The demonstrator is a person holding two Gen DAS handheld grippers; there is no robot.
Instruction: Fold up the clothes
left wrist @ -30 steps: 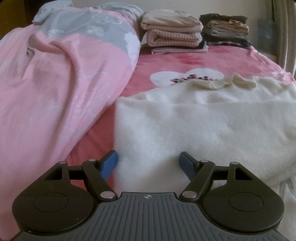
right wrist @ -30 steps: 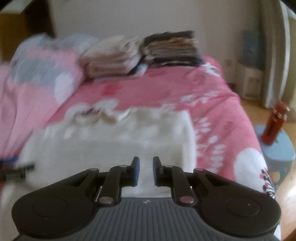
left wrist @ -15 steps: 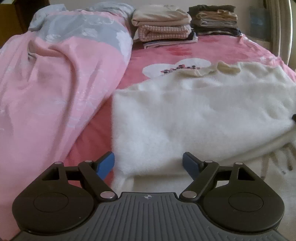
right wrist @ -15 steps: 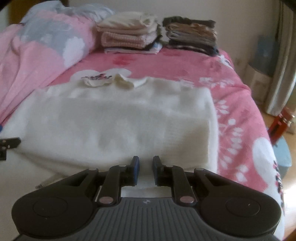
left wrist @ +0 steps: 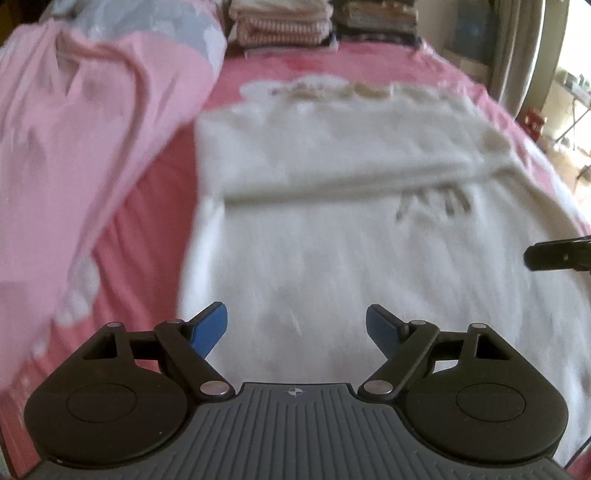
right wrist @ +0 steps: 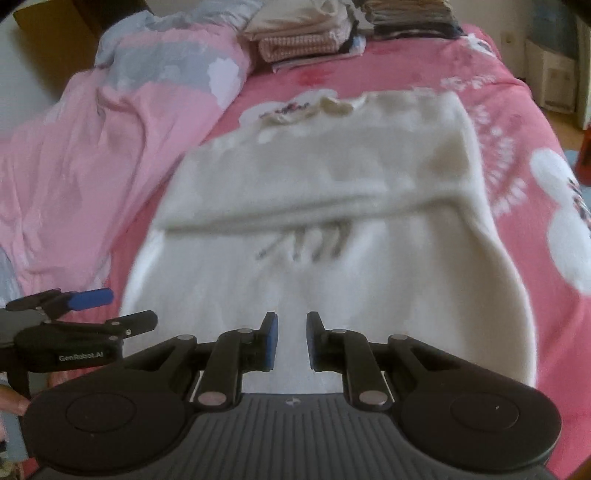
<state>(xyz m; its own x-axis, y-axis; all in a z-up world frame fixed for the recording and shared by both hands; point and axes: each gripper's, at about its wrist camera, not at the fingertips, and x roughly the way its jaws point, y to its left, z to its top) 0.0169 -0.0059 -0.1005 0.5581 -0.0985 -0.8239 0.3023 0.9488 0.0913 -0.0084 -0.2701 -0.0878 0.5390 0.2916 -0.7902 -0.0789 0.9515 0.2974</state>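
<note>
And here we are over the bed (right wrist: 509,96), pink sheet printed with white shapes, and the cream sweater (left wrist: 332,177) is laid out flat across the middle of it, collar at the far end, hem end nearest the cameras. A fold runs straight across the garment about halfway up, the upper layer lying over the lower one, and just below that fold there is a dark mark on the fabric that could be lettering, though both views are too blurred to read it. The left gripper (left wrist: 295,325) hangs above the near part of the sweater with its blue pads (left wrist: 210,325) spread wide apart and nothing between them. The right gripper (right wrist: 289,339) is over the near end too, its fingers drawn close with a narrow gap showing between the pads, and no cloth caught in that gap. From the right wrist view the left tool sits low at the left edge, beside the sweater's left border. Bunched along the left side of the bed lies a pink and grey duvet (right wrist: 122,122), and at the far end two stacks of folded clothes (right wrist: 303,33) sit side by side, the lighter one to the left, the darker to the right.
</note>
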